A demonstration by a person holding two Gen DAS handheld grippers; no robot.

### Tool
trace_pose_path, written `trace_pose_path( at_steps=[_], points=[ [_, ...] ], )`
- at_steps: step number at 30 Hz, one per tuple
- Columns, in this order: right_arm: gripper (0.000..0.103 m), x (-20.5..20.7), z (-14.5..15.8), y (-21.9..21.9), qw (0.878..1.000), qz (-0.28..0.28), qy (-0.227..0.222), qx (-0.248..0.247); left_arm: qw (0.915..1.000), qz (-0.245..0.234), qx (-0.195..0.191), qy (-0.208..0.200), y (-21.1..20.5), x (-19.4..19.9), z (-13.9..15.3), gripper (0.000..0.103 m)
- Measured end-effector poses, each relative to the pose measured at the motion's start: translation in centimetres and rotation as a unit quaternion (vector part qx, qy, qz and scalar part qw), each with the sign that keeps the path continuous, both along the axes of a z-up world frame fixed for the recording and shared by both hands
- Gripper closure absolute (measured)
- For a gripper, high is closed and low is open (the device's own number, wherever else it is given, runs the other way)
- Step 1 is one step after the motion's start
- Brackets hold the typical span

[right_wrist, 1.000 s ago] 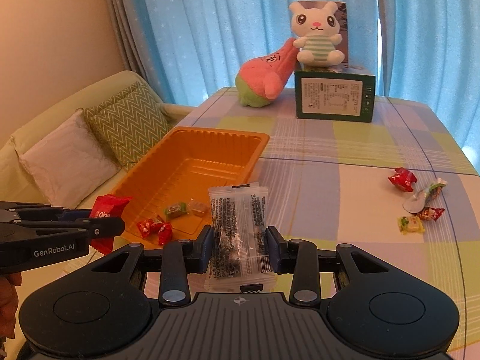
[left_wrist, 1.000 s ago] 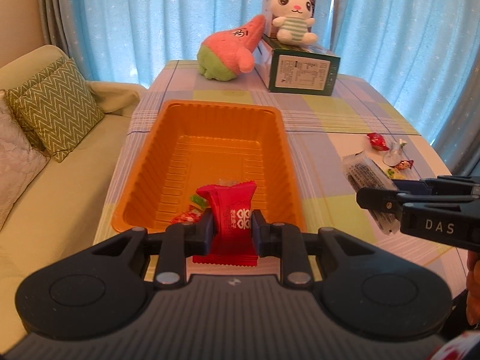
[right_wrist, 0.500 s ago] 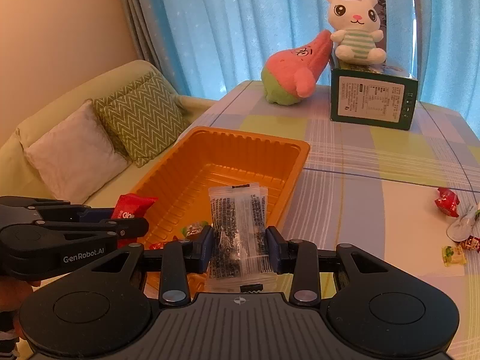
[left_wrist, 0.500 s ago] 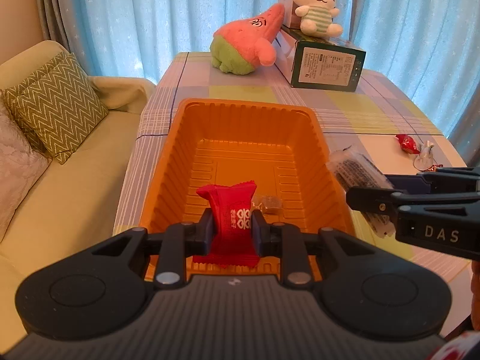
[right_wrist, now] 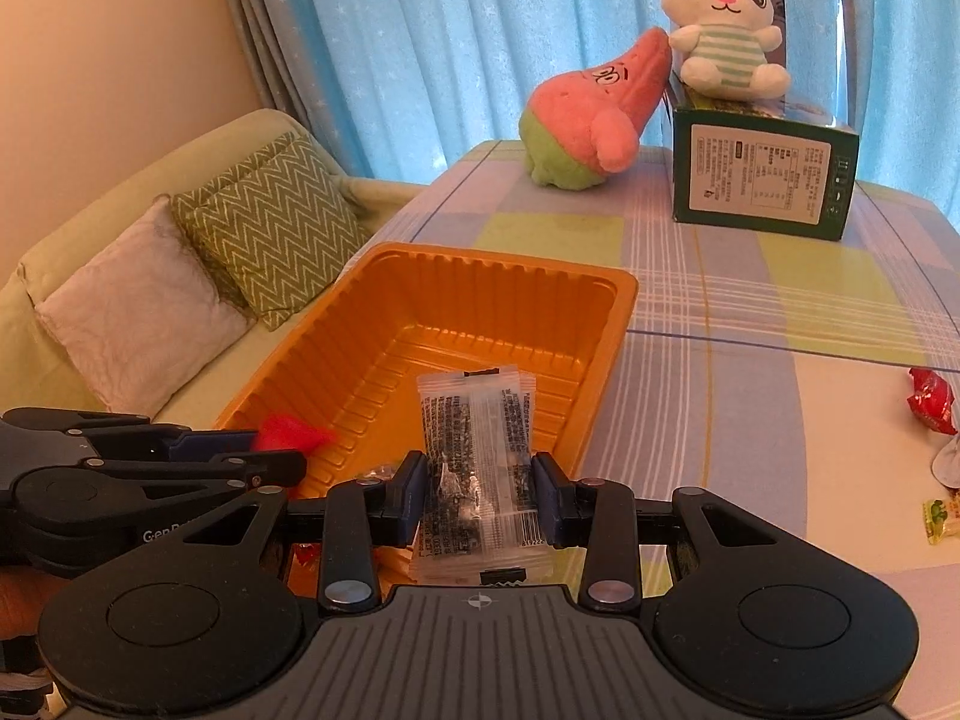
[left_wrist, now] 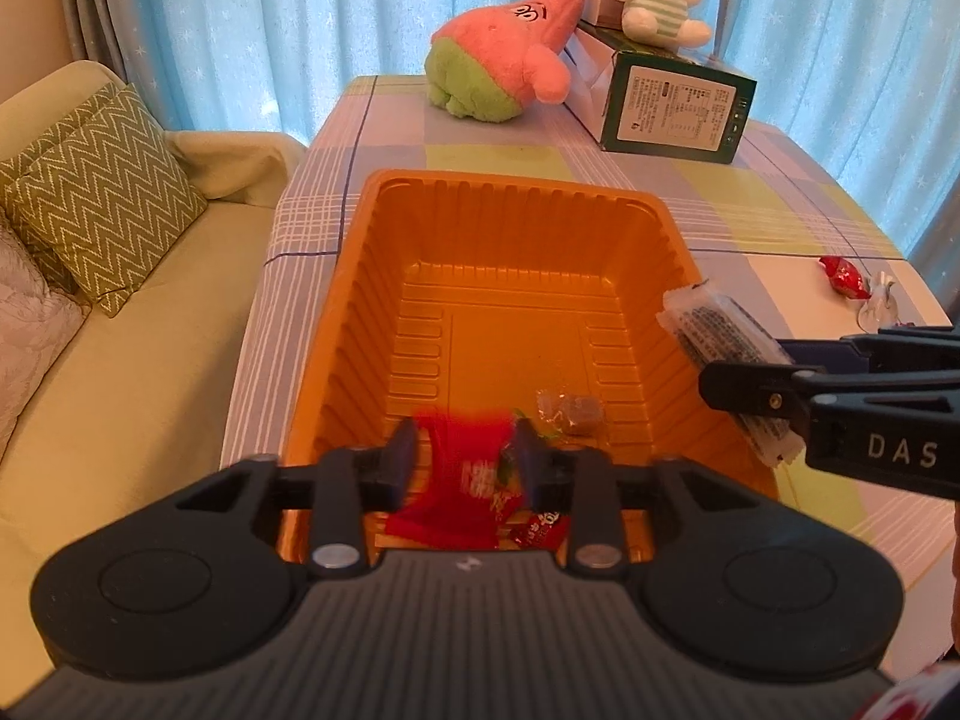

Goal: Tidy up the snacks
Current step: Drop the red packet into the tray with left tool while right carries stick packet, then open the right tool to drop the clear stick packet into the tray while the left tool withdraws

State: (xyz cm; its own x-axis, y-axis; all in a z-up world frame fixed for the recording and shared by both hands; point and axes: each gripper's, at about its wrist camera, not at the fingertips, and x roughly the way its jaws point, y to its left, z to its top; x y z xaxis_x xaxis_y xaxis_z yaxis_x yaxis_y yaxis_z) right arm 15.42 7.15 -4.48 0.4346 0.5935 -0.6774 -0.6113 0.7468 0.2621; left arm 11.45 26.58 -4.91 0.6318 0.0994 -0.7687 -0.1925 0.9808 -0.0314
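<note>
Orange plastic formed the ribbed tray [left_wrist: 372,324] that sat near the table's [right_wrist: 750,324] left edge, beside a sofa, and both grippers hovered over its near end. The left gripper [left_wrist: 462,456] had just been opening its jaws; the red snack packet [left_wrist: 462,480] appeared blurred between the parted pads, seemingly loose and dropping toward the tray floor. The right gripper [right_wrist: 480,495] was closed on a clear packet with black print [right_wrist: 474,456], pads pressing both long sides, with the packet above the tray's near right rim. Judging from this, the red packet could catch on a pad or glance off the near wall if the left gripper pulled away too soon, though the tray's depth made a spill unlikely. The clear packet looked the greater risk: released where it was, it might straddle the rim and slide onto the table, so it likely needed carrying further over the tray. The 2 grippers were close together and could knock each other. Counted: 1 tray, 2 grippers, 2 packets in or leaving the jaws, at least 2 small wrapped sweets [left_wrist: 567,411] on the tray floor, with more hidden behind the left gripper. Near the table's right edge lay 1 red sweet [right_wrist: 930,399], 1 green-and-yellow sweet [right_wrist: 942,516] and 1 pale wrapper partly cut off. At the far end stood 1 green box [right_wrist: 762,180] and 2 plush toys [right_wrist: 591,132].
</note>
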Motion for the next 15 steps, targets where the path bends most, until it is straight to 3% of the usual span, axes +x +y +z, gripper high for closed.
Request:
trace_pose_path(
  at_steps=[1, 15],
  points=[
    [0.065, 0.0, -0.1, 0.0, 1.0, 0.0, 0.001, 0.0, 1.0, 0.003, 0.003, -0.003, 0.0, -0.2, 0.0, 0.051],
    [0.065, -0.5, 0.7, 0.2, 1.0, -0.002, 0.009, 0.018, 0.9993, 0.025, 0.007, -0.028, 0.1, -3.4, 1.8, 0.051]
  ],
)
